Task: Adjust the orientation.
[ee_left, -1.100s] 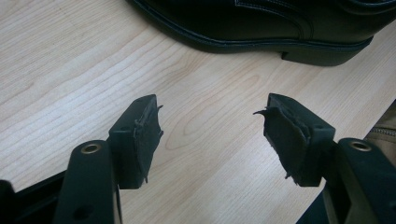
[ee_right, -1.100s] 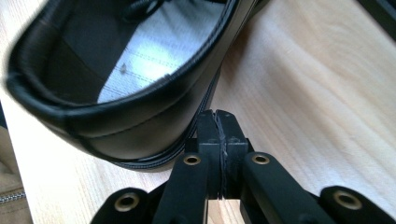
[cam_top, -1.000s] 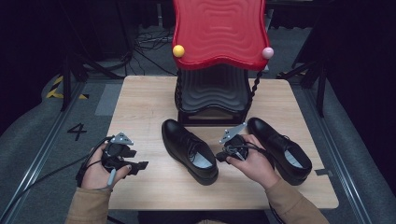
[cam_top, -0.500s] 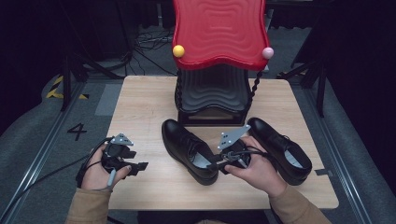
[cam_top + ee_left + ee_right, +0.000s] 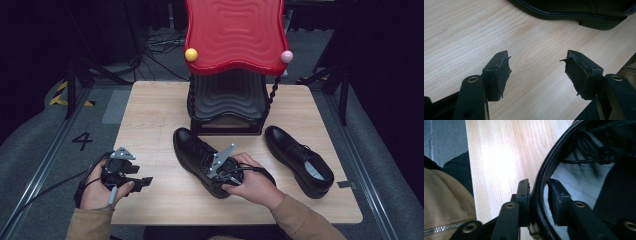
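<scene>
Right gripper (image 5: pixel 537 195) straddling heel rim of near shoe (image 5: pixel 197 152), jaws just closing, toe pointing to table's (image 5: pixel 150 110) far edge.

Left claw (image 5: pixel 537 72) agape; right claw (image 5: pixel 537 195) narrowing.

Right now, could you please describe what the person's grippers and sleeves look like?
Both sleeves are tan. The left gripper has black jaws with worn black pads and brass rivets. The right gripper matches. Each carries a grey three-cornered plate and a black cable.
</scene>
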`<control>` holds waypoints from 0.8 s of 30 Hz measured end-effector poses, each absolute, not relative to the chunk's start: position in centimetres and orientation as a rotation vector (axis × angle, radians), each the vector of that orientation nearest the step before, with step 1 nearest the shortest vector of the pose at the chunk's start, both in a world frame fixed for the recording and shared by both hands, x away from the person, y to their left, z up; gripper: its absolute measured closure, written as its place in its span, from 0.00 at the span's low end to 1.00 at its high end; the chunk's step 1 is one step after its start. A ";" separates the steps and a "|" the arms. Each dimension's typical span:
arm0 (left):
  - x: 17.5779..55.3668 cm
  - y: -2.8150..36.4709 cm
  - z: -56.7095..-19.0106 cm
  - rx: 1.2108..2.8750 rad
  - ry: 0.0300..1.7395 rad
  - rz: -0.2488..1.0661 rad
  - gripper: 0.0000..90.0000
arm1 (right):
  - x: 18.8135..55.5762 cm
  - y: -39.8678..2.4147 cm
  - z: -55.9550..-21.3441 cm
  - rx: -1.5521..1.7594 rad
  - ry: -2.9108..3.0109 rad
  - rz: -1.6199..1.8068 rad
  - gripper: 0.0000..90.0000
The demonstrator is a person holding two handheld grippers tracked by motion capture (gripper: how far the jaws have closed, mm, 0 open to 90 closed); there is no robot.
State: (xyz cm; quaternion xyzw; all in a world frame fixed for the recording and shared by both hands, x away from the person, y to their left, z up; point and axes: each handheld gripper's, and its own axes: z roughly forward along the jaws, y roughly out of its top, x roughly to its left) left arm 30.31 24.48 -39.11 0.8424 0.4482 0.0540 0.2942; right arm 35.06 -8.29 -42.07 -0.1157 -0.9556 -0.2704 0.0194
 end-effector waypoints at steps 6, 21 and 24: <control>30.0 24.9 -39.2 2.234 1.208 0.150 0.40 | 35.5 -8.3 -42.1 -0.327 -2.907 -0.828 0.90; 31.5 23.6 -39.0 2.259 1.158 0.139 0.40 | 33.9 -9.6 -40.2 -0.286 -2.906 -0.888 0.92; 32.1 23.0 -38.9 2.268 1.133 0.137 0.40 | 33.3 -10.6 -39.3 -0.296 -2.905 -0.894 0.92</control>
